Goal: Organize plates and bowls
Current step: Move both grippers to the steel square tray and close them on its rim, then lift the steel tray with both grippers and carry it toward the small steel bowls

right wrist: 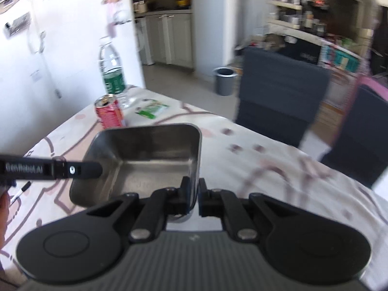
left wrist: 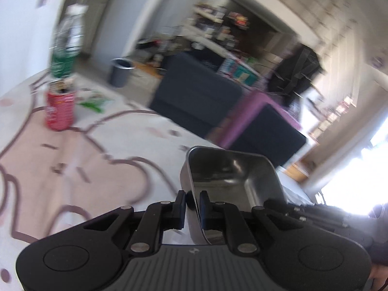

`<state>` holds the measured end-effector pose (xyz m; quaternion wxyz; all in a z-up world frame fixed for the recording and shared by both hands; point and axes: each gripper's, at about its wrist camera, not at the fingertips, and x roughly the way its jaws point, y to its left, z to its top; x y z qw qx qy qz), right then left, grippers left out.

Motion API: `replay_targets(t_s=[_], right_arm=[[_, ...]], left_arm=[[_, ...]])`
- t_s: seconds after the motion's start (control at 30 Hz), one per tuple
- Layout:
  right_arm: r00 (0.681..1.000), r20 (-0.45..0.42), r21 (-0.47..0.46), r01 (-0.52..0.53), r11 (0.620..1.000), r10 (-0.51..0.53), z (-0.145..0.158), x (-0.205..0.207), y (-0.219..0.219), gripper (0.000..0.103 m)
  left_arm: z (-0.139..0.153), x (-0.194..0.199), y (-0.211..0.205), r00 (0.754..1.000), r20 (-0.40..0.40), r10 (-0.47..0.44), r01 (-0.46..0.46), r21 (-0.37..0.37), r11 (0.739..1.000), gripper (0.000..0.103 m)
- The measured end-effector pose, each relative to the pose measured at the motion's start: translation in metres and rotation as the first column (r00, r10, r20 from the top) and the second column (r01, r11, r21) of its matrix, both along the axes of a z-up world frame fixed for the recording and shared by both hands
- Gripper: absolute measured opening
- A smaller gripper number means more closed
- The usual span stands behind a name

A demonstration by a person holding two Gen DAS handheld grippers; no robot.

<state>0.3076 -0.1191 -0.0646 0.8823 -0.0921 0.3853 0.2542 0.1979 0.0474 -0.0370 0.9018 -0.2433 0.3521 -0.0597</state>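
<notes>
Pinching opposite walls of the steel dish [right wrist: 145,160], the left gripper [left wrist: 192,205] and right gripper [right wrist: 194,195] hold it above the patterned table [right wrist: 278,169] at lower centre; keeping both hands level should stop it tipping toward the red can [right wrist: 109,115]

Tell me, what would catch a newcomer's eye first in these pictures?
A shiny square metal dish sits in the middle, pinched by its walls between two black tongs: the right tongs on its near right wall, the left tongs on the opposite wall. Behind it on the patterned tablecloth stand a red can and a green-labelled water bottle.
</notes>
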Motion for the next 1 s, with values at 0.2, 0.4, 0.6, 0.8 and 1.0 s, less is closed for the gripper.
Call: replay_targets(t_s=[0.2, 0.4, 0.6, 0.8, 1.0], right_arm=[[0.984, -0.025, -0.012, 0.179, 0.984, -0.179, 0.008, -0.087, -0.086, 0.01], [0.938, -0.099, -0.032, 0.33, 0.943, -0.332, -0.015, -0.155, -0.148, 0.01], [0.872, -0.236, -0.103, 0.417, 0.903, -0.43, -0.051, -0.184, -0.183, 0.01], [0.815, -0.35, -0.145, 0.44, 0.886, -0.462, -0.079, -0.192, -0.198, 0.01], [0.798, -0.349, -0.183, 0.456, 0.871, -0.491, -0.092, -0.19, -0.203, 0.01]], left_arm=[[0.006, -0.029, -0.083, 0.98, -0.009, -0.198, 0.198, -0.006, 0.98, 0.012], [-0.024, -0.052, -0.157, 0.922, -0.122, -0.368, 0.373, 0.024, 0.927, 0.012], [-0.069, -0.061, -0.202, 0.834, -0.284, -0.473, 0.504, 0.044, 0.863, 0.012], [-0.098, -0.059, -0.21, 0.776, -0.365, -0.514, 0.566, 0.046, 0.823, 0.012], [-0.102, -0.054, -0.219, 0.764, -0.377, -0.524, 0.584, 0.058, 0.81, 0.012]])
